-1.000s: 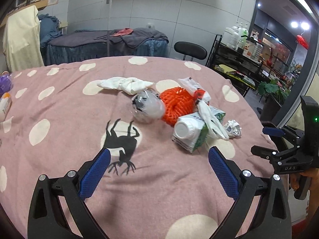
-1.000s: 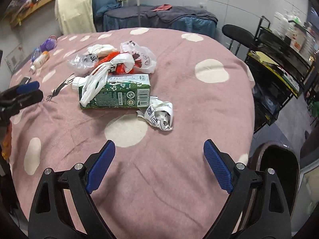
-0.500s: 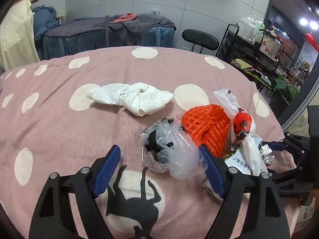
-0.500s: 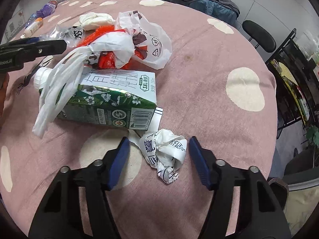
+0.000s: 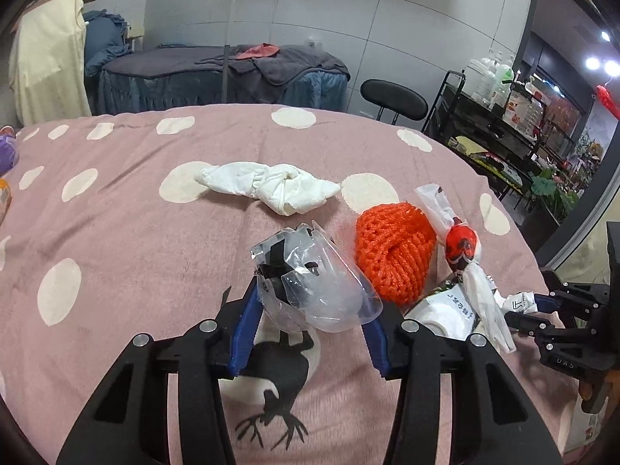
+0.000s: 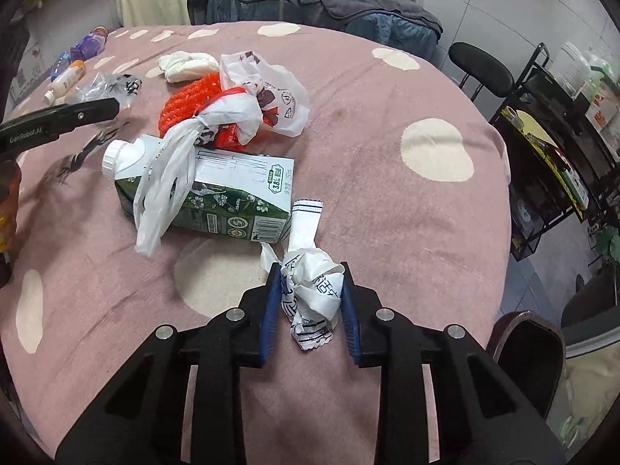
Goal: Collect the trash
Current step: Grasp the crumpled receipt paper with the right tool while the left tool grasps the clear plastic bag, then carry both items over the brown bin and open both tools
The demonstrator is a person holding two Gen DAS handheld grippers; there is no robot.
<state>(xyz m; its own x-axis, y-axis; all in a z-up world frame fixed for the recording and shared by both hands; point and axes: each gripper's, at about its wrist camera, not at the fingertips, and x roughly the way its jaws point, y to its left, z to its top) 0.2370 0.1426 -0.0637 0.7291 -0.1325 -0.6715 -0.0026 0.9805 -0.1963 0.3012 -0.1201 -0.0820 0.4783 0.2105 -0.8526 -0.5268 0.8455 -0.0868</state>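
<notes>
My left gripper is closing around a crumpled clear plastic wrap with black print; both blue pads touch its sides. My right gripper is closing on a crumpled white printed wrapper, which is squeezed between its pads beside the base of the carton. A green-and-white milk carton lies on its side with a knotted white plastic bag draped over it. Behind it sits an orange net. A twisted white cloth wad lies farther back.
The trash lies on a round table under a pink spotted cloth. Small bottles lie at its far left edge. A black chair and a black shelf rack stand beyond the right edge.
Both grippers moved forward to the trash and narrowed from wide open. The left now has the clear wrap between its pads and the right has the crumpled wrapper.
</notes>
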